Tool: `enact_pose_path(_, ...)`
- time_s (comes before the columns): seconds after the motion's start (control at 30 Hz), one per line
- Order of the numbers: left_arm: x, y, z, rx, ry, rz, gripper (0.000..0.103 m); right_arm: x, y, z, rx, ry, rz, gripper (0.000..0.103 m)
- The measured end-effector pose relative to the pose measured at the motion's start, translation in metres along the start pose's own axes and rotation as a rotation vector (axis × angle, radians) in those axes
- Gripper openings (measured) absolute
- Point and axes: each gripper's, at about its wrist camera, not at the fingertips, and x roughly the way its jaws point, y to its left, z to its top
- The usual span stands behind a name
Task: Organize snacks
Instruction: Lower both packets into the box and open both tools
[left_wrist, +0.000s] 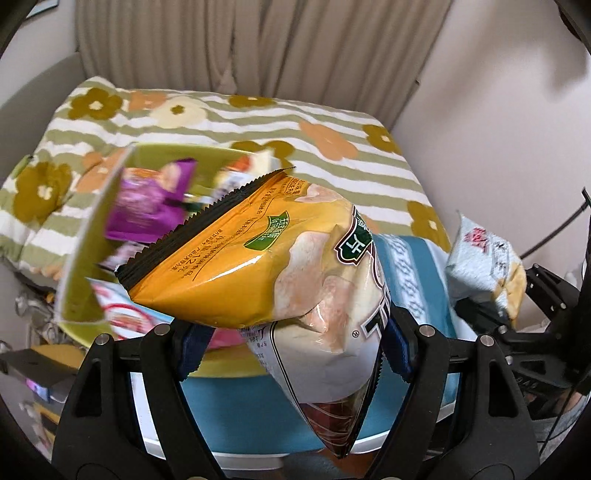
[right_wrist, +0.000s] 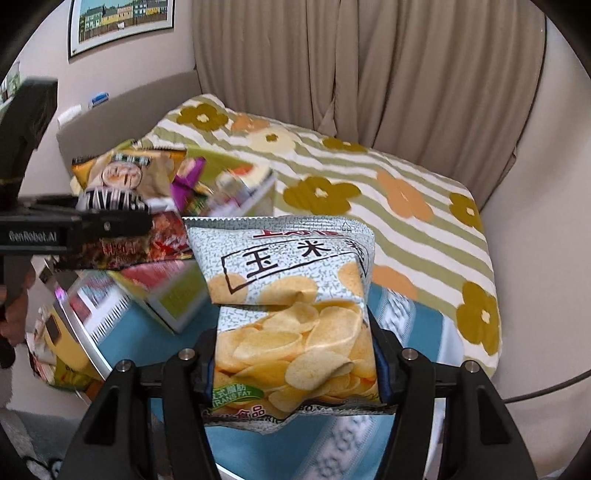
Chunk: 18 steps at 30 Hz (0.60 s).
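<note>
A bed with a green-striped, flower-printed quilt (left_wrist: 332, 122) fills the back of the room under beige curtains (right_wrist: 369, 74), and a blue cloth-covered table (right_wrist: 140, 343) stands in front of it.

The left gripper (left_wrist: 291, 343) is clamped on an orange chip bag (left_wrist: 236, 258), its blue pads pressing the bag's sides near the lower end, so the bag stands up and tilts away over the table. The right gripper (right_wrist: 295, 373) is clamped on a pale blue-grey corn chip bag (right_wrist: 291, 295), pads squeezing its lower half; the bag is upright and clear of the table.

Just behind the orange bag sits a lime-green box (left_wrist: 79, 266), tipped in this view, already holding several packets: a purple packet (left_wrist: 147, 206), a white-and-red one and others too blurred to name. In the right wrist view a dark red snack packet (right_wrist: 129, 247) lies at the box's near edge, close under the left gripper's arm.

As I judge it, the sorting is partly done: some snacks are in the box and two bags are in the air, neither yet placed. What remains is to set both down inside, probably one at a time, since the box looks crowded. More packets lie low at the left beyond the table edge (right_wrist: 66, 373); whether they belong to the job I cannot tell.
</note>
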Motion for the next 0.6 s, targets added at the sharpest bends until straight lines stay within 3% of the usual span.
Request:
enact_pose_path(0.17,-0.006,0.064,0.019,-0.027,-0.008,0.051,0.076,0.015,0.038,0.039,0.033,-0.048,0.064,0.057)
enact_pose_path(0.3,-0.006,0.112,0.038,-0.037,-0.002,0.049,0.076,0.038,0.066,0.066,0.043,-0.050,0.083,0.057)
enact_pose_path(0.6,0.027,0.167,0.054,0.020,0.103,0.019,0.076,0.078,0.103,0.093,0.105,-0.026,0.106,0.057)
